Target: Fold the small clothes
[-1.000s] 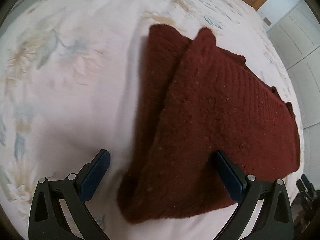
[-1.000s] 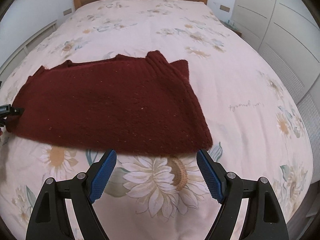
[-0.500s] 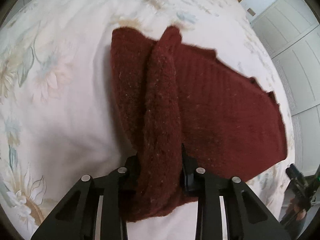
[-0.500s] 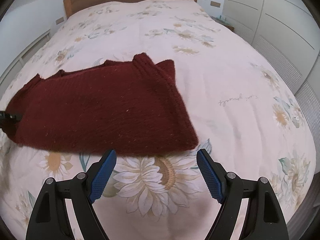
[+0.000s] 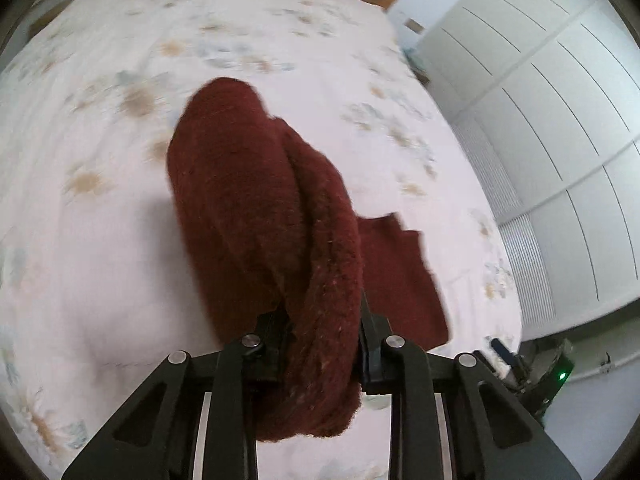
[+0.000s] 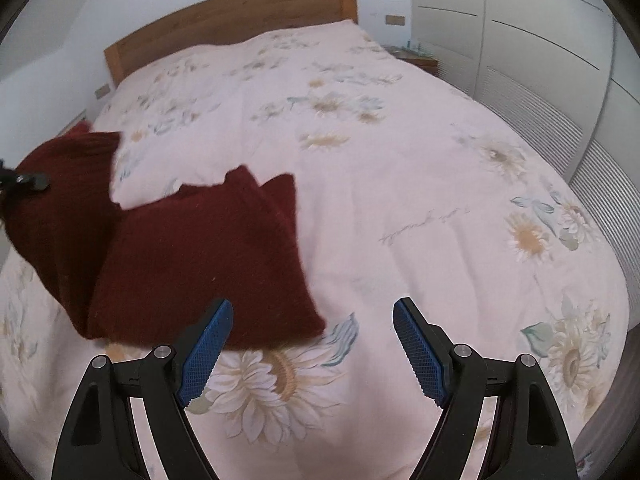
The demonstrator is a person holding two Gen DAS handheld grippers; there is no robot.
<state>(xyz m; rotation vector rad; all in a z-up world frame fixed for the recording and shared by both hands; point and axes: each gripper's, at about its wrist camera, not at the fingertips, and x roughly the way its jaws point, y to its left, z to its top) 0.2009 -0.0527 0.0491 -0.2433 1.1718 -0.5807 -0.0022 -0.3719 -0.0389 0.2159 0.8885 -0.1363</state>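
A dark red knitted garment (image 6: 200,264) lies on the bed, its right part flat, its left end lifted. My left gripper (image 5: 320,332) is shut on that left end (image 5: 264,216) and holds it bunched up above the bed; the rest (image 5: 400,280) trails down to the right. The left gripper also shows at the far left of the right wrist view (image 6: 24,180). My right gripper (image 6: 308,344) is open and empty, low over the bed just right of the garment's near corner.
The bed has a pale pink flowered cover (image 6: 400,200) and a wooden headboard (image 6: 240,24). White wardrobe doors (image 6: 540,40) stand along the right. The bed's edge falls away at the lower right (image 6: 624,380).
My left gripper closed on the garment's left end and lifted it up and toward the right. The right gripper stayed open and drifted right of the garment.
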